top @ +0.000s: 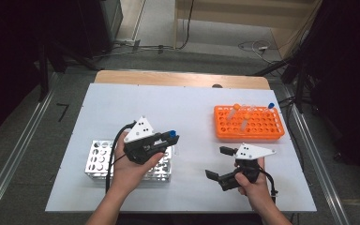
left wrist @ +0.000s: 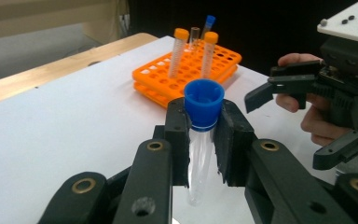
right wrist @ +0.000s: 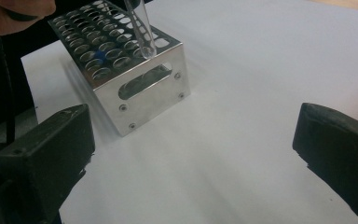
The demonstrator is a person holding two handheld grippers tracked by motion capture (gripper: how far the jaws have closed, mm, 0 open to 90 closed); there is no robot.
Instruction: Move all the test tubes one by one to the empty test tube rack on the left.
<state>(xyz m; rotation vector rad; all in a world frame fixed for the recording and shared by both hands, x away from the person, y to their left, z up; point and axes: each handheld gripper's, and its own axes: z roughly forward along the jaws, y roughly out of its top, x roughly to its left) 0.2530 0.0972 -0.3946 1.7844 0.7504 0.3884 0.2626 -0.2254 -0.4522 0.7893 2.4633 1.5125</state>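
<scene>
Blue-capped clear plastic tube (left wrist: 201, 135) stood upright, pinched in my left tool (left wrist: 200, 140) just above the perforated metal rack (right wrist: 121, 70); my right tool (top: 221, 163) hung spread, empty, farther off.

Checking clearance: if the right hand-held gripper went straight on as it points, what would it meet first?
Probably the metal rack; bare table lies between it and the open right hand-held gripper, though depth is unclear.

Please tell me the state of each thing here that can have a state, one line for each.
left gripper: shut on the blue-capped tube
blue-capped tube: capped, held above the metal rack
right gripper: open, nothing between its jaws
metal rack: upright on the table
orange rack: holds several capped tubes, upright
</scene>
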